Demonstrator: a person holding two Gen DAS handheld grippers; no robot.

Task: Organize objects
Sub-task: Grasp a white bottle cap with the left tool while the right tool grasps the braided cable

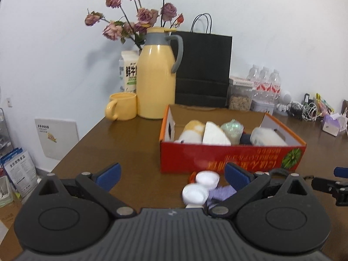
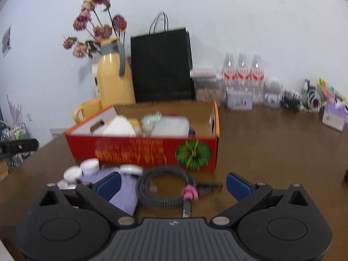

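Though blur softens both views, the left tongs [image 1: 171, 177] gape wide and empty over the brown worktop [image 1: 130, 143], their right finger hiding part of a purple cloth [image 1: 221, 192] beside two white caps [image 1: 194, 193]. The red box [image 2: 141, 150] holds pale bundles too smeared to name. Before it a coiled black cable [image 2: 162, 190] lies between the fingers of the right tongs [image 2: 173, 183], equally wide and empty.

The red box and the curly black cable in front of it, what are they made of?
The red box looks like printed cardboard: plain brown inside, folded walls. The coiled black cable seems rubber or plastic coated, matte and ribbed, held by a pink tie.
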